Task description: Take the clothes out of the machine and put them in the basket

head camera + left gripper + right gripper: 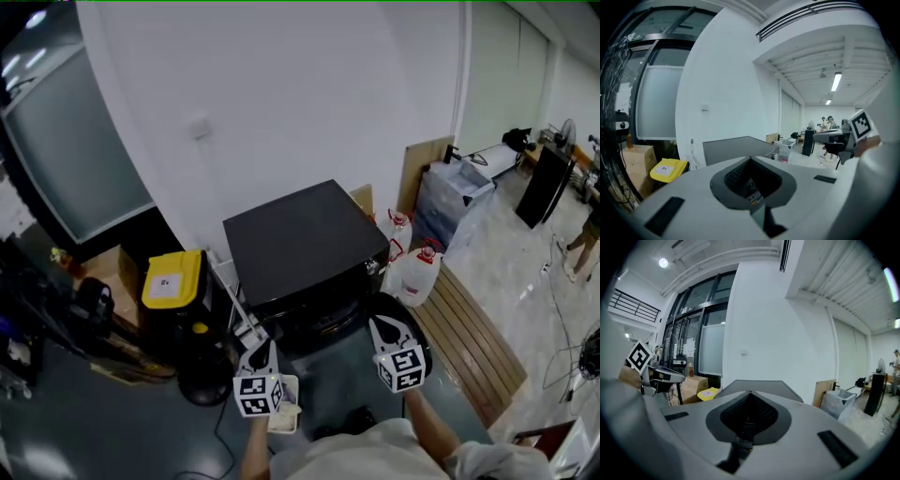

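Left gripper (265,350) jaws pressed together, empty. Right gripper (383,327) at its 3 o'clock, likewise. Machine (305,239) at 12 o'clock.

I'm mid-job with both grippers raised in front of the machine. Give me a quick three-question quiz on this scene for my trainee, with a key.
1. True or false: the right gripper grips a piece of clothing.
2. In the head view, what stands just left of the square black-topped machine? A) a black bin with a yellow lid B) a blue barrel C) a red chair
3. Fill in: the left gripper has its jaws ____, with nothing between them.
Key: 1 false; 2 A; 3 shut.
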`<action>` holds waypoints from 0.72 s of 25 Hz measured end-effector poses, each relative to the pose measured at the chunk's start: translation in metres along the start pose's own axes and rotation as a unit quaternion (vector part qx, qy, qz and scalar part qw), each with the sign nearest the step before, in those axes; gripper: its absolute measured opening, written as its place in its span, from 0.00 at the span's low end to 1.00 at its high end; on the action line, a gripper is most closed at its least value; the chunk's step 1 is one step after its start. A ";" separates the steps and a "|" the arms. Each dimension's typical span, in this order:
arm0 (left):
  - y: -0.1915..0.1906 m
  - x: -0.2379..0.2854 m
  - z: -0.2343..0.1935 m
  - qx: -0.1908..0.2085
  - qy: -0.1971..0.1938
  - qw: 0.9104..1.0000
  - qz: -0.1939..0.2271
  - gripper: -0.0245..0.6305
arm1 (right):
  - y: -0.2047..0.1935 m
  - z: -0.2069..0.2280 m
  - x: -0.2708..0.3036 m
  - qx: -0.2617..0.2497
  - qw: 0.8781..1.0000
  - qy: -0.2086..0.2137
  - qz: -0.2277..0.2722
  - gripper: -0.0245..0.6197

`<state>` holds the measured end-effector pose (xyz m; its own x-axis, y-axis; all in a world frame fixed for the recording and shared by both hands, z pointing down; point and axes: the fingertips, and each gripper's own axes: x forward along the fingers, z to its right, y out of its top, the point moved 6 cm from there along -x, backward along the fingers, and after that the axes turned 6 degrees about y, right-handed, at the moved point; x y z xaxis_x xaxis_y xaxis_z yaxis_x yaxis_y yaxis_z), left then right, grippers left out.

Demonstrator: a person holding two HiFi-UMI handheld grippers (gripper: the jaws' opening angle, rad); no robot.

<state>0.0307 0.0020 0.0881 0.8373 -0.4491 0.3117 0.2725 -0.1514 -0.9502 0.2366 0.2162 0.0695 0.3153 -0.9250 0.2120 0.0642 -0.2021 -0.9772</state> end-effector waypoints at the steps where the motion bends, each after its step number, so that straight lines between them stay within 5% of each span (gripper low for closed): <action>1: 0.001 -0.003 -0.001 0.001 0.000 1.000 0.001 0.07 | 0.001 -0.002 -0.003 -0.001 1.000 0.000 0.001 0.07; 18: 0.025 -0.009 0.002 0.000 -0.008 1.000 0.030 0.07 | 0.012 -0.008 -0.019 0.000 1.000 -0.024 0.006 0.07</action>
<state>0.0307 0.0044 0.0615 0.8593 -0.4437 0.2544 0.2223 -0.1239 -0.9671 0.2238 0.2292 0.0542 0.3613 -0.9107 0.2004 0.0611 -0.1914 -0.9796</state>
